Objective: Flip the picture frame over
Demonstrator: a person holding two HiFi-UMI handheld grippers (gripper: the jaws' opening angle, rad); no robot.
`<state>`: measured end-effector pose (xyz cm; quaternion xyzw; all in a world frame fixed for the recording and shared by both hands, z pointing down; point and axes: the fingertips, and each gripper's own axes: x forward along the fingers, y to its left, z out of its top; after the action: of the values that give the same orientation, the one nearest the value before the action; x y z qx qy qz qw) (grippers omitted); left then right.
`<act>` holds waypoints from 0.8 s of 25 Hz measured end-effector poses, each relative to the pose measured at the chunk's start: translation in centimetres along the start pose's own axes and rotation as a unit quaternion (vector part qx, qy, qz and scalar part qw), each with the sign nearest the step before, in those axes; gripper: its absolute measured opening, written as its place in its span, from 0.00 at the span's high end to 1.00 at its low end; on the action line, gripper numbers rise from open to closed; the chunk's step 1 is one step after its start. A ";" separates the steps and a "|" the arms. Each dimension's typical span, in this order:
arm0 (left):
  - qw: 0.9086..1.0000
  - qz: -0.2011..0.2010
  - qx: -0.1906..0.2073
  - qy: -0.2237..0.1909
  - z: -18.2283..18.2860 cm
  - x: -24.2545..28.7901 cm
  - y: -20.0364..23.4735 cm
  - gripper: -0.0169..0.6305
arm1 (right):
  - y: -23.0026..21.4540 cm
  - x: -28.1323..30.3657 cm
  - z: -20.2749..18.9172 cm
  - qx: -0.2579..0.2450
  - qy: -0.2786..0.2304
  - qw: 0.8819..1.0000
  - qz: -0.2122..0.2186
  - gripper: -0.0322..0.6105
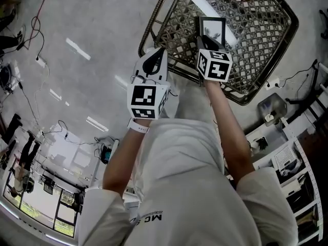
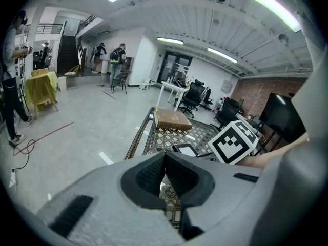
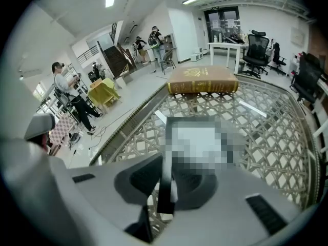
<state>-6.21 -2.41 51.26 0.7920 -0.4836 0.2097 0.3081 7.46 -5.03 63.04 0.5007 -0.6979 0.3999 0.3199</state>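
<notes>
Right claw (image 3: pixel 166 181): closed on the near-left edge of the picture frame (image 3: pixel 197 140). The dark border stands between the pads, as the right gripper view shows.

Picture frame location: on the lattice desk (image 1: pixel 261 35), toward its near side, just beyond the right claw (image 1: pixel 205 39). In the head view the frame (image 1: pixel 212 28) shows its glazed front and looks tipped up off the lattice. I cannot tell whether its far edge rests on the desk.

Left claw (image 2: pixel 165 176): closed on nothing, pads together. It hangs at the desk's near-left corner, apart from the frame (image 2: pixel 187 148), with no part in the grasp.

Other item: a brown book (image 3: pixel 202 81) lies at the far end of the desk, well apart from the frame.

Progress, as judged: the grasp is made, and a lift is perhaps begun. The turn itself is not done, since the front faces up. What is left is to roll the frame over, lay it face down and release.
</notes>
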 end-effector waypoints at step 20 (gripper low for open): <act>1.000 0.000 0.005 -0.002 0.4 -0.2 0.2 0.94 | 4.6 -1.7 0.4 0.055 -0.012 0.987 0.153 0.83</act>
<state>-6.49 -2.60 50.93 0.7941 -0.4826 0.2108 0.3034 3.53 -3.79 60.26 0.4100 -0.7472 0.4752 0.2186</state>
